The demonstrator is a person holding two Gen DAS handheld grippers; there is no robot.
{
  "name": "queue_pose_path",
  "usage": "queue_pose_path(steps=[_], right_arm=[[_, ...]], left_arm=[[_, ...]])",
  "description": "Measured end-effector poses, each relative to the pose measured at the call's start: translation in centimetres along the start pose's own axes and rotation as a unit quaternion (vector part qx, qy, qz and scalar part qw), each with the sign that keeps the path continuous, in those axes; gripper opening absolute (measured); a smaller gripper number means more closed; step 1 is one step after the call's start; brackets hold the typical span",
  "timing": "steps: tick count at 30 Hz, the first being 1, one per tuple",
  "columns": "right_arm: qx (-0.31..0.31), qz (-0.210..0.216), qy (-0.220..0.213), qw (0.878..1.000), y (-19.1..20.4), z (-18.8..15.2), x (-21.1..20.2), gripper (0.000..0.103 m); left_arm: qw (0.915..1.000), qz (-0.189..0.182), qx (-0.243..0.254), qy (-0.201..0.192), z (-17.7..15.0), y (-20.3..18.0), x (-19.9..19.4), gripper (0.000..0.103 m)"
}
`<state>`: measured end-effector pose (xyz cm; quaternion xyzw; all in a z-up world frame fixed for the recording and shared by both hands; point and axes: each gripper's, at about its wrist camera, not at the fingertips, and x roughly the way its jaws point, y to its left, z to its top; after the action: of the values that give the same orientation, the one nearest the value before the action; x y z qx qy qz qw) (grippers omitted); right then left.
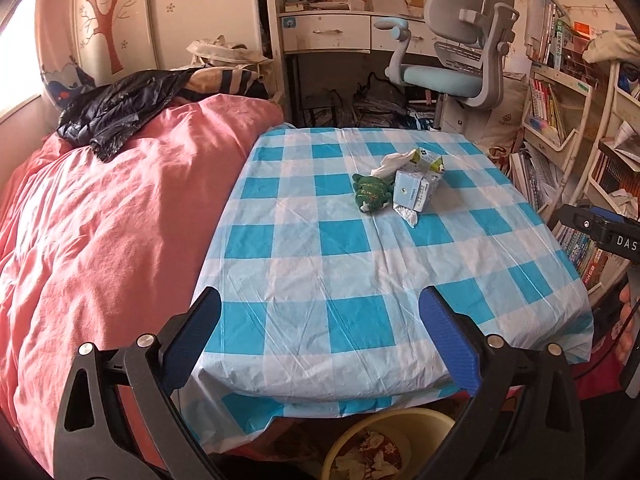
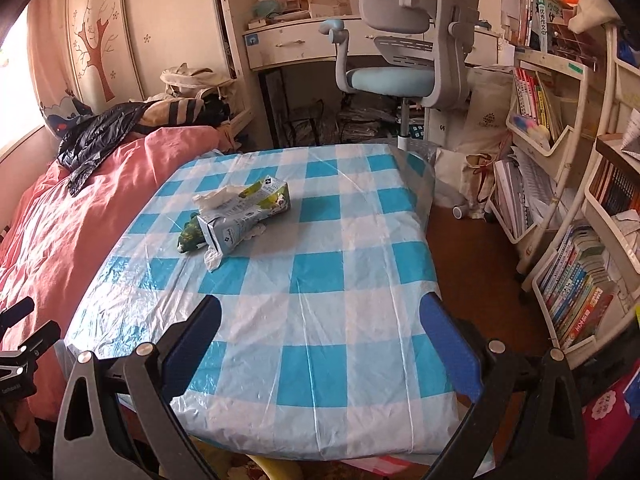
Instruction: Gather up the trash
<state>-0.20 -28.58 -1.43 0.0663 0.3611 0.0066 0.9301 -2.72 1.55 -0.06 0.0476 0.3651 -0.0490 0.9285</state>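
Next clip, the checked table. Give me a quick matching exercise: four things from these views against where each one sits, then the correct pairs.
Things:
1. green toy
2. pale carton
3. yellow bin
4. black jacket

Places:
A. on the pink bedding
B. under the table's near edge
C. mid-table, against the carton's bed-facing side
D. mid-table, lying over crumpled tissue

Pairs: 1-C, 2-D, 3-B, 4-A

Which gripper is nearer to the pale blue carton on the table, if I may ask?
Right, it seems. The right gripper is over the table's near half, the pale blue carton ahead-left and looming larger. The left gripper sits back at the near edge, carton ahead-right.
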Motion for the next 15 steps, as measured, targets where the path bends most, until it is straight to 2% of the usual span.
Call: queue_pose_path(steps=[15], right_arm=[[-0.026, -0.012, 0.006, 1.000, 0.28, -0.23, 0.12, 0.095]], left_arm=[[0.9997, 0.000, -0.025, 0.002, -0.35, 0.76, 0.15, 0.096]])
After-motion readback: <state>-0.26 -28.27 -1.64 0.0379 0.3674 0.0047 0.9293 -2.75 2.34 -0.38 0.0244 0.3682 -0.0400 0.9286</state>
